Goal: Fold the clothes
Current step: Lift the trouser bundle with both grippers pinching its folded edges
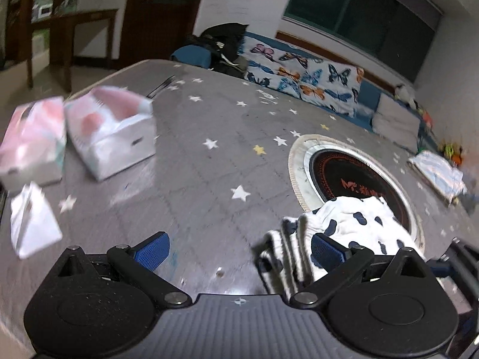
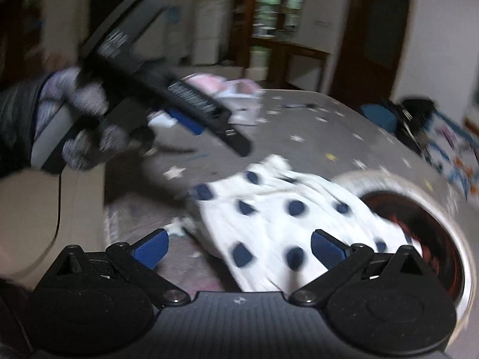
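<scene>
The grey star-print table (image 1: 209,155) fills both views, with a round black burner (image 1: 353,176) sunk into it at 3 o'clock in the left view. A white garment with dark blue spots (image 2: 284,218) lies rumpled in a heap, partly over the burner's rim, so it looks bunched rather than folded flat. Two tissue boxes (image 1: 110,131) sit at 10 o'clock, well apart from it. The right claw (image 2: 236,246) hangs wide open above the cloth, gripping nothing. The left claw (image 1: 239,248) is likewise spread wide and empty, its right finger against the garment's striped edge.
</scene>
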A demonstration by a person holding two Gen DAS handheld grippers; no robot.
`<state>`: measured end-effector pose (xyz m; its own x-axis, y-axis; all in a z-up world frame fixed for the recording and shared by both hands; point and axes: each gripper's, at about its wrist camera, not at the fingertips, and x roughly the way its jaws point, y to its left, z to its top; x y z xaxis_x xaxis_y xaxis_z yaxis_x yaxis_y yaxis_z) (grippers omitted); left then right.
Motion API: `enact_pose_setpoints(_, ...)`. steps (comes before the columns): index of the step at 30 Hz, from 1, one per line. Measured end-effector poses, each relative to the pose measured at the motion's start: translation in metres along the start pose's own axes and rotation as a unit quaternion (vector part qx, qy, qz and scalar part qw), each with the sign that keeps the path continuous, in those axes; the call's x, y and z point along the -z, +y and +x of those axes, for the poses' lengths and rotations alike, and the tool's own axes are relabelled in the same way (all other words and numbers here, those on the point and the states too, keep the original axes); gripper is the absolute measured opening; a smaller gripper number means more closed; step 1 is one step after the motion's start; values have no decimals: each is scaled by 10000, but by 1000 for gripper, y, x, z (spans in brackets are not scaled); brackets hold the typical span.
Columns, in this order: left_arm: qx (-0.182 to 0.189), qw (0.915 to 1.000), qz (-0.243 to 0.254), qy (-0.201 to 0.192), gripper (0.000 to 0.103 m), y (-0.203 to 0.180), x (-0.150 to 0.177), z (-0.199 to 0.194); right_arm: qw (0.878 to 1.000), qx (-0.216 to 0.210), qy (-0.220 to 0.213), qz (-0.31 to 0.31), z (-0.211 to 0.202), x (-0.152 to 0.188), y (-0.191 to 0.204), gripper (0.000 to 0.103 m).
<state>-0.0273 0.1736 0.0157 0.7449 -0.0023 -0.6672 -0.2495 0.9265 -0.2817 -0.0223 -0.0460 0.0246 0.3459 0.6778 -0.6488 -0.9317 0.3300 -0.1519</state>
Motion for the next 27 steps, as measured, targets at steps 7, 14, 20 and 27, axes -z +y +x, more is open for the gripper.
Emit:
enact_pose_setpoints(7,372,9971,-661,87,94,15,12,-7,9910,262,428,-1244,26,-13,41,63)
enact_pose_setpoints(14,831,9886,-1198,376,94,18,21,0,9827,570,604,-1657,40,-14,54,42)
enact_pose_setpoints(20,1341,9703,-1924,589,96,21,29,5,9886,611,365,-1329,29,-17,44,33)
enact_pose_setpoints(27,1832,9382,-2823,806,96,24,39,14,9929,650,14,-992,14,-22,33,26)
